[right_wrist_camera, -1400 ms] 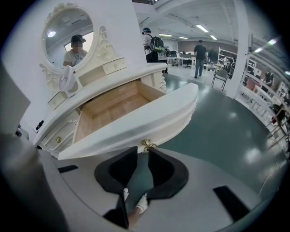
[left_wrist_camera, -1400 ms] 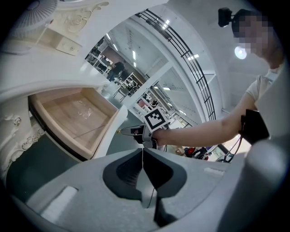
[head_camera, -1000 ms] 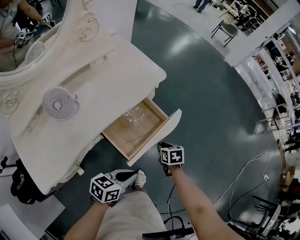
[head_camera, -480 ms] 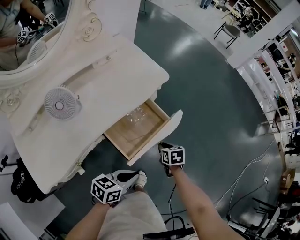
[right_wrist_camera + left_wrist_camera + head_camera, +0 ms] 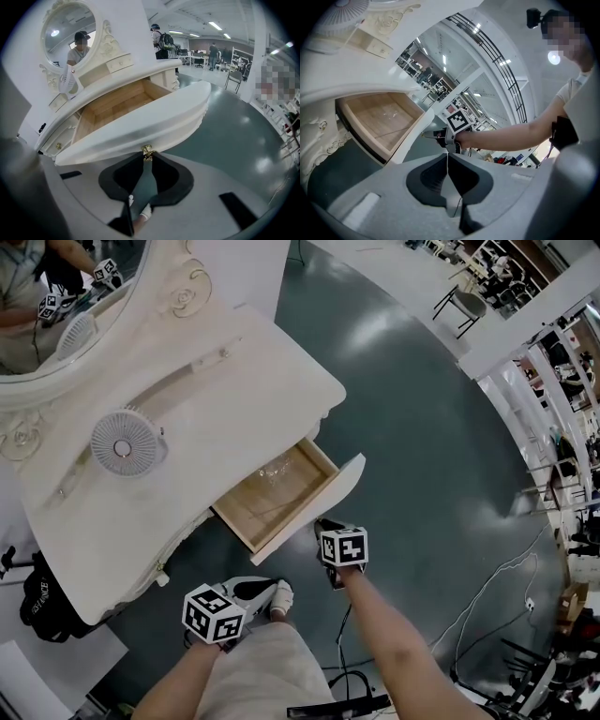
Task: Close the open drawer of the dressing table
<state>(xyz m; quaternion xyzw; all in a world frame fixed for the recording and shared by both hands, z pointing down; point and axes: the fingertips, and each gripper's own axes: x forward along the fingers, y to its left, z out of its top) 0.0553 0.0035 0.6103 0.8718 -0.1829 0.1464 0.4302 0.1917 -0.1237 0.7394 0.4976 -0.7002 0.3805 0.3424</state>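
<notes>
— Location of drawer (image 5: pixel 275 495)?
— Pulled out below tabletop (image 5: pixel 234 399) edge; open floor (image 5: pixel 422 446) beyond front panel.
— State of right tongs (image 5: pixel 147 155)?
— Just closing; clamped on brass knob (image 5: pixel 147 150).
— Left tongs (image 5: pixel 447 158)?
— Pressed together, empty, apart from drawer.

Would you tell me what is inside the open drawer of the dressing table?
The drawer shows a wooden bottom with something clear and crumpled near the back. Its rearmost part is hidden under the tabletop.
</notes>
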